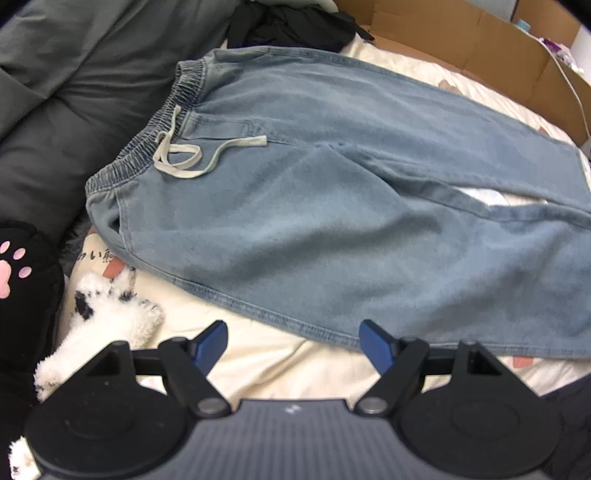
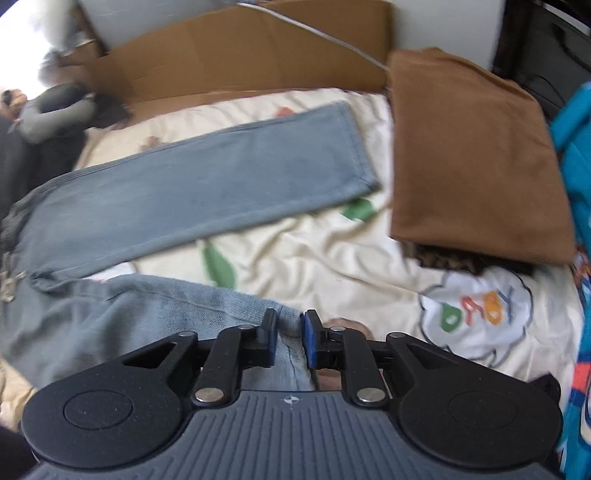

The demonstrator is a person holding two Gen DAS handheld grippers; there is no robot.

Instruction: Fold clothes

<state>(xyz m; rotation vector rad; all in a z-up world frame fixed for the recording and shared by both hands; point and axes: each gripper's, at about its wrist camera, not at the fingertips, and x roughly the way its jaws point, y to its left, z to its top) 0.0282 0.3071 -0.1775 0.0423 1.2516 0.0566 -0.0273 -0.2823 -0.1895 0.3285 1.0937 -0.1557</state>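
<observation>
Light blue jeans [image 1: 314, 206] with an elastic waistband and a pale drawstring [image 1: 184, 155] lie spread flat on the cream bedsheet [image 1: 277, 369]. My left gripper [image 1: 293, 328] hovers open just off the near side seam, with nothing between its fingers. In the right wrist view the far leg [image 2: 207, 184] lies flat and straight. The near leg [image 2: 147, 314] is bunched at its hem, under my right gripper [image 2: 290, 321]. Its jaws stand a narrow gap apart with denim showing in the gap, and the blue pads do not clamp it.
A folded brown garment [image 2: 472, 155] lies past the leg ends, with a blue item [image 2: 576, 147] beside it. Cardboard [image 2: 240, 55] lines the far side of the bed. A fluffy white toy [image 1: 110, 306], a black paw cushion [image 1: 22, 266], grey bedding [image 1: 74, 92] and dark clothes [image 1: 291, 26] sit by the waistband.
</observation>
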